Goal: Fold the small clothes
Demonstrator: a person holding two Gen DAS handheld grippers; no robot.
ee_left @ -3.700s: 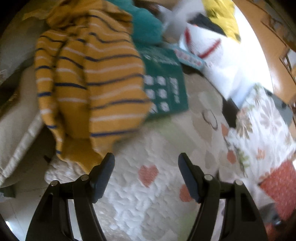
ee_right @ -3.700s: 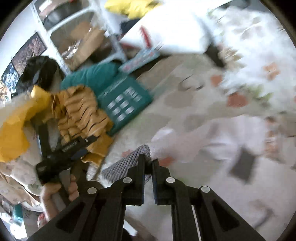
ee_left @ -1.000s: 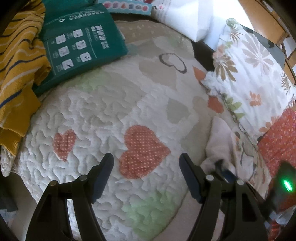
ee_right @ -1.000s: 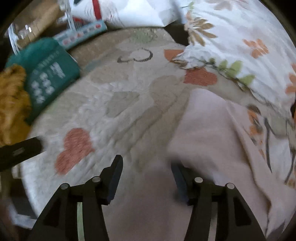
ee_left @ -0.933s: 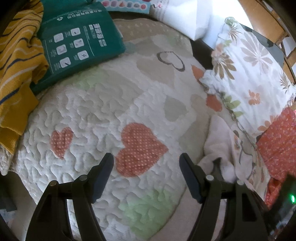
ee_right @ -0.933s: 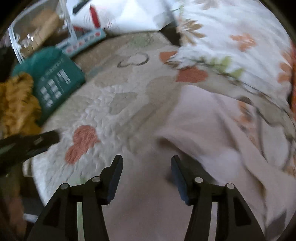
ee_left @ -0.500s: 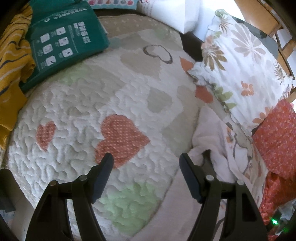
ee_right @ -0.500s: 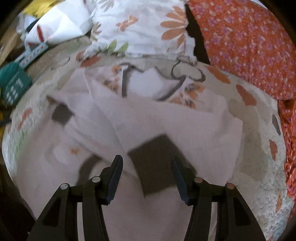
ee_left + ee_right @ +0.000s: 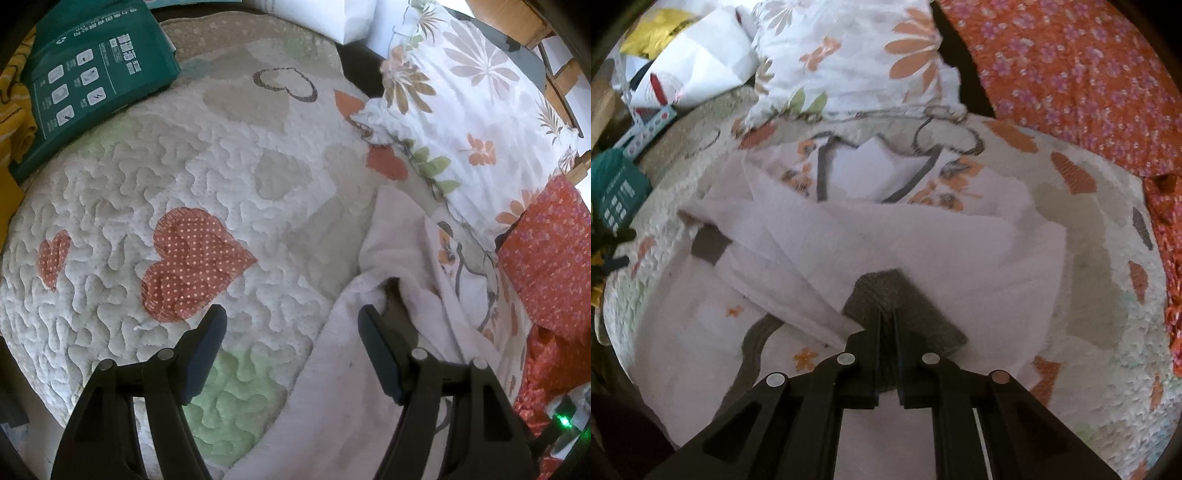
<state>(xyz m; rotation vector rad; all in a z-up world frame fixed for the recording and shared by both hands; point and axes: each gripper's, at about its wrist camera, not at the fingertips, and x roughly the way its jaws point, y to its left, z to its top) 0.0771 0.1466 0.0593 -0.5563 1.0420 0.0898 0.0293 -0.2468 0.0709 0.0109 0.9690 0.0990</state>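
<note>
- Garment: small white knit top with grey ribbed cuffs and orange flower print (image 9: 923, 240) lies crumpled on the bed, neckline at the far end, long axis near to far.
- Right gripper (image 9: 886, 325) is clamped on one grey cuff (image 9: 905, 299).
- Left gripper (image 9: 291, 328) gapes wide, holding nothing, at the garment's left edge.
- Bedding: white quilted cover with heart patches (image 9: 184, 177); floral pillow (image 9: 461, 110) far right.

From each claw we look steeply down, close over the quilt (image 9: 229, 155); both views share the white garment (image 9: 923, 240).
</note>
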